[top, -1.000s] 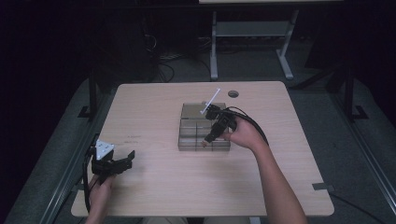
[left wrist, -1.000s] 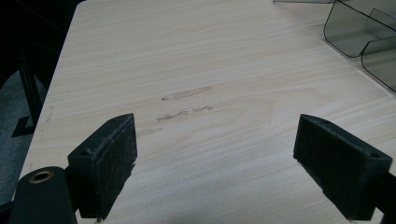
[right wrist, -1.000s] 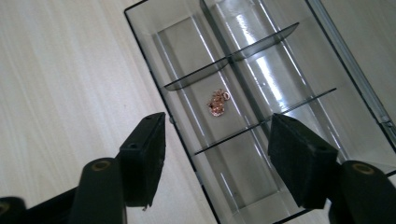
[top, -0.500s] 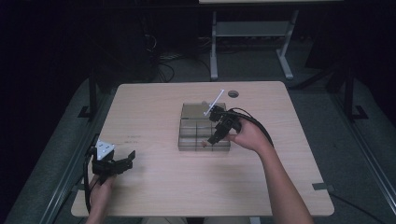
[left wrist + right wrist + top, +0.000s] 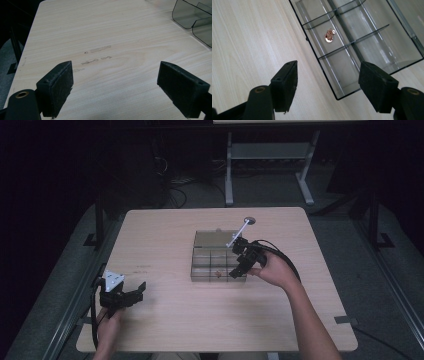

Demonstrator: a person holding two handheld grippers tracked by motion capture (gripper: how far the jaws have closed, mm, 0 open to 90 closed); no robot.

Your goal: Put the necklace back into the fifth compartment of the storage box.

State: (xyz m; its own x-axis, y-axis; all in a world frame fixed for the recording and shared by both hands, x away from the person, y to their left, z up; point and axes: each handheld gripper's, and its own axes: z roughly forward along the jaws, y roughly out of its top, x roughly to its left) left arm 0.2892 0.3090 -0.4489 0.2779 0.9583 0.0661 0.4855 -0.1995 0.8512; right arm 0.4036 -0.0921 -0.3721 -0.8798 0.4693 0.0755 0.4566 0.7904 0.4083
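Note:
A smoky clear compartment box [image 5: 202, 261] lies at the table's middle, and its corner shows at the upper right of the left gripper view [image 5: 191, 16]. A small copper piece [image 5: 329, 35] lies in one front compartment [image 5: 218, 274]. My right gripper [image 5: 239, 265] hovers over the box's right end; its jaws have just been opening and stand open [image 5: 327, 72], with nothing held and the box's near corner [image 5: 342, 92] below them. My left gripper [image 5: 135, 293] rests open near the table's front left, with bare wood between its jaws [image 5: 115, 70].
The wooden table [image 5: 165, 230] has a round cable hole [image 5: 249, 220] behind the box. A white rod [image 5: 238, 233] sticks up from the right gripper. Faint scuff marks [image 5: 97, 56] lie ahead of the left gripper. Metal stand legs [image 5: 229, 170] rise beyond the far edge.
The right hand has drifted to the right along the box, and its jaws have spread a little wider. The left hand and its gripper have stayed put.

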